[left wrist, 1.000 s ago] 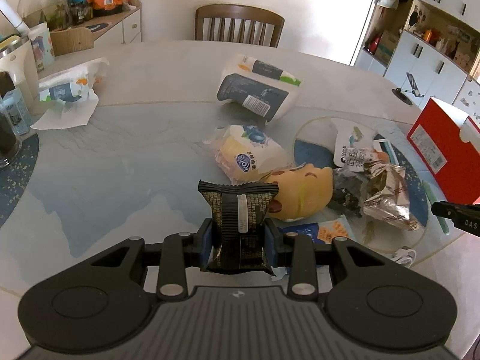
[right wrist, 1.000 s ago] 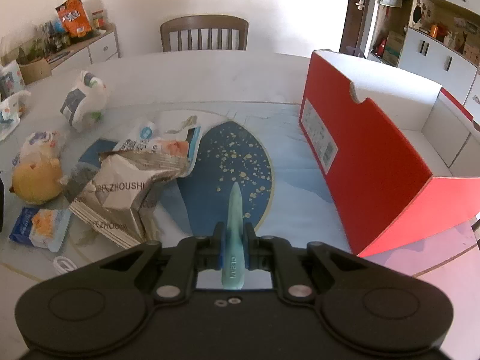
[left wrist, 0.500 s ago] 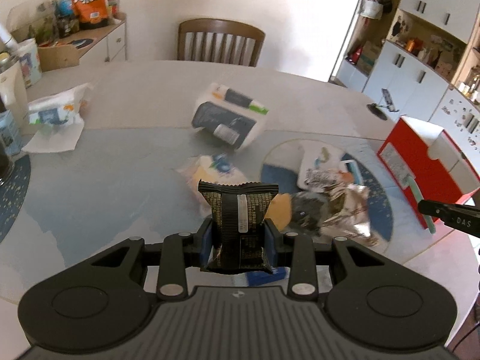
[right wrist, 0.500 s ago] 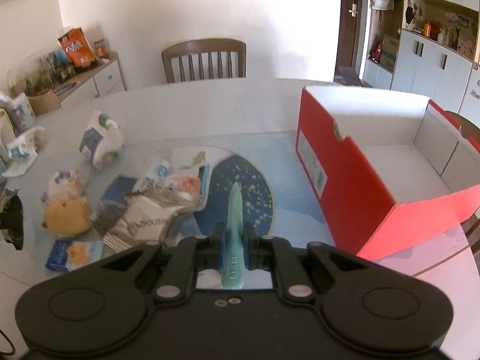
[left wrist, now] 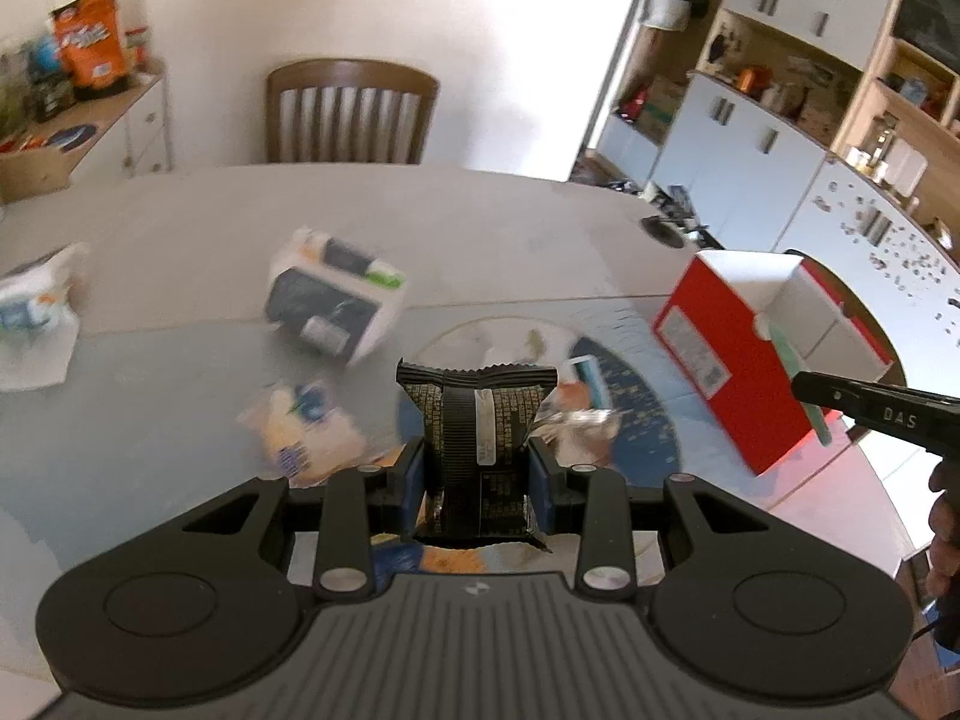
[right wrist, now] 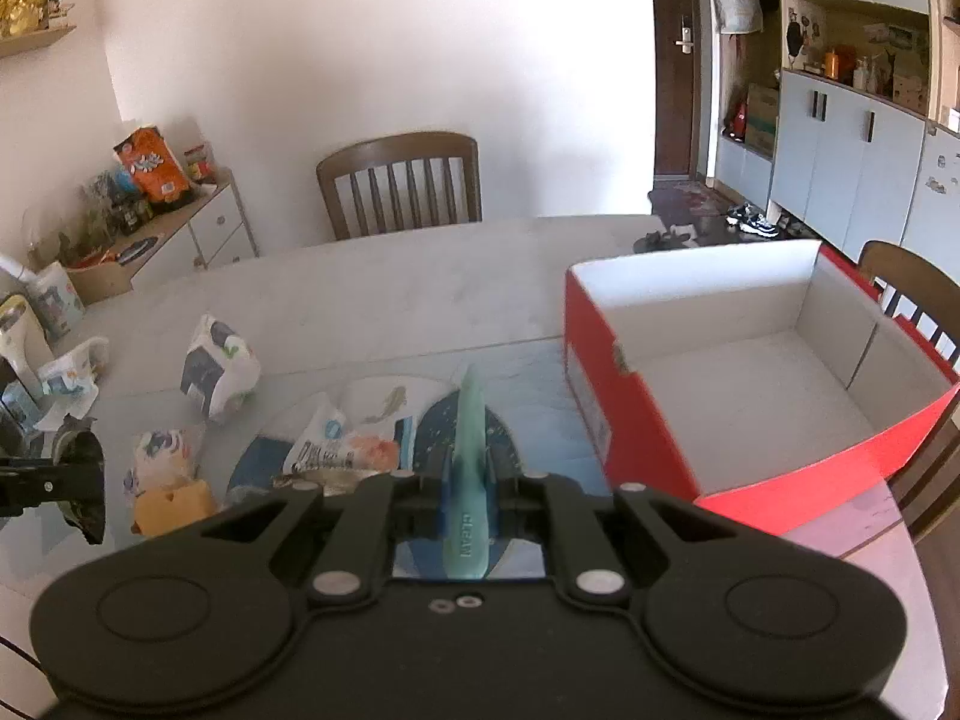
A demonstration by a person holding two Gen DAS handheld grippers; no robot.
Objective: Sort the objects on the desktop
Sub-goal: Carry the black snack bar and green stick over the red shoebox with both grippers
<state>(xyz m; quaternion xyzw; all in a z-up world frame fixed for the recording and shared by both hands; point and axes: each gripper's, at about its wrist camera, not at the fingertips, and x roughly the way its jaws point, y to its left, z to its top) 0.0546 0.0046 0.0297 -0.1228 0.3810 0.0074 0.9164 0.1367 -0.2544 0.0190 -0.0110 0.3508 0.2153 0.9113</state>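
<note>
Pinching an upright dark snack packet (left wrist: 477, 438) at the lower centre of the left wrist view, left gripper (left wrist: 477, 474) with both blue pads pressed on the packet's sides, clear of the table (left wrist: 468, 228). Pinching a pale green, blade-shaped tool (right wrist: 467, 480) at the lower centre of the right wrist view, right gripper (right wrist: 467, 504) nearly closed on its handle, tip pointing up the frame over a blue speckled mat (right wrist: 510, 438).

Sitting at the right of both views, a red box (right wrist: 636, 420) with its white inside open upward; near corner close to the table's lower-right edge, far rim close to the rounded table edge. Open tabletop behind the box and across the upper middle, as far as a wooden chair (right wrist: 399, 186).

Crowding the centre-left of the right wrist view: torn wrappers (right wrist: 336, 444) on the mat's left side, a yellow item (right wrist: 174, 501) and a blurred pouch (right wrist: 159, 450), possibly bread, just above it. Lying higher and apart, a white-and-dark pack (right wrist: 219, 366). At the left edge, the left gripper and its packet, held above the table and well apart from the box.
</note>
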